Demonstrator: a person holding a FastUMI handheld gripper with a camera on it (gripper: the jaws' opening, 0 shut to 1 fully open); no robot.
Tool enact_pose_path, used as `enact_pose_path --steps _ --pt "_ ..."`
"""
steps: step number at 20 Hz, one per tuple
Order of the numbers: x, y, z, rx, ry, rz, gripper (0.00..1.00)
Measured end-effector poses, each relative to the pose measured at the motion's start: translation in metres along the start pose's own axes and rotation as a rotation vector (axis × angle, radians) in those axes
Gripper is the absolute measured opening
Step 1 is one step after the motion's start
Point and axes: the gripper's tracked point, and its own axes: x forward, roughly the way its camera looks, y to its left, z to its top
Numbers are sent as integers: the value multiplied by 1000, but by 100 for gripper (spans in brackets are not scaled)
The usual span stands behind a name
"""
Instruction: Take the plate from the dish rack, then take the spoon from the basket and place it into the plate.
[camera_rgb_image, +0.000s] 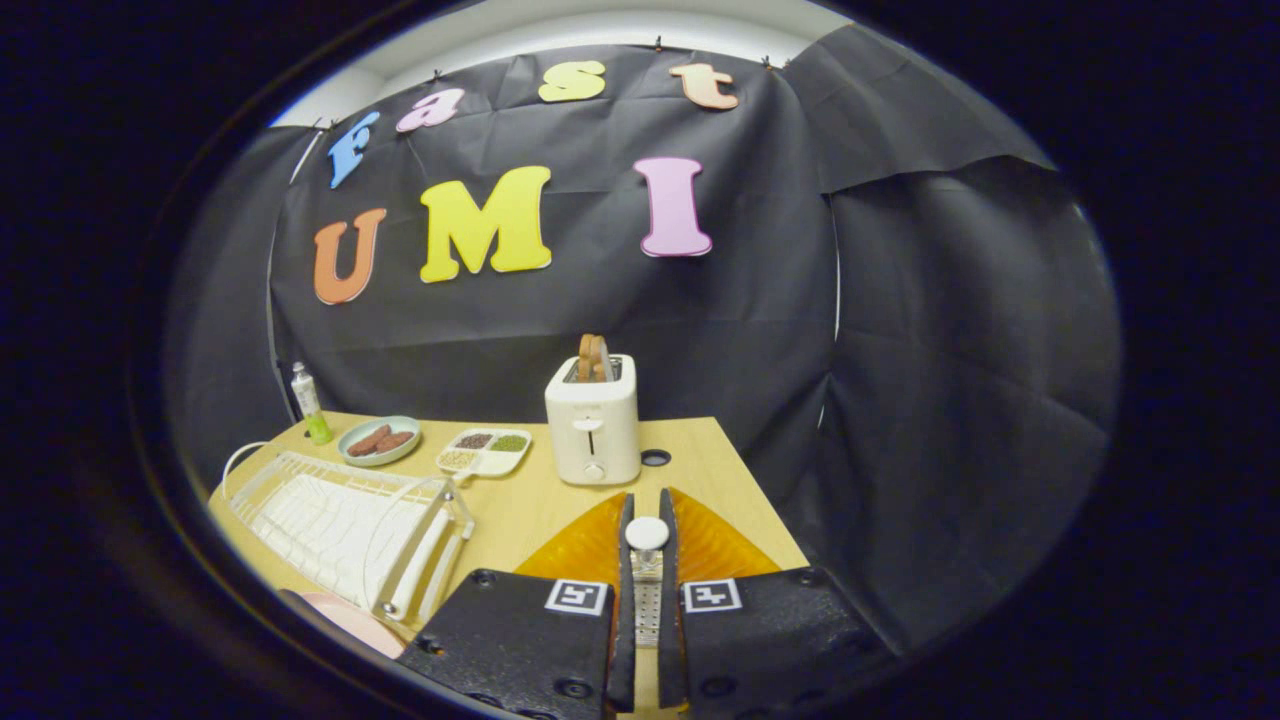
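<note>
I am holding the hand-held gripper low over the desk, its fingers pinching the spoon between them. Open desk is lying ahead toward the toaster. The dish rack is sitting at lower left, the pink plate at its near edge.

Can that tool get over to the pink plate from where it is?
Probably yes. The plate lies just left of the tool, nearer than the dish rack, with nothing standing between. The tool's fingers are shut on the spoon.
</note>
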Motion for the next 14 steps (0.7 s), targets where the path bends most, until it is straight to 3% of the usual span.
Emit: enact_pose_path --steps 4,8,11,14 --pt "-29 25 41 1 -40 49 14" --pt "-61 89 73 15 -83 170 14" --pt "-68 146 75 16 -72 261 14" --pt "-62 190 62 16 -22 301 14"
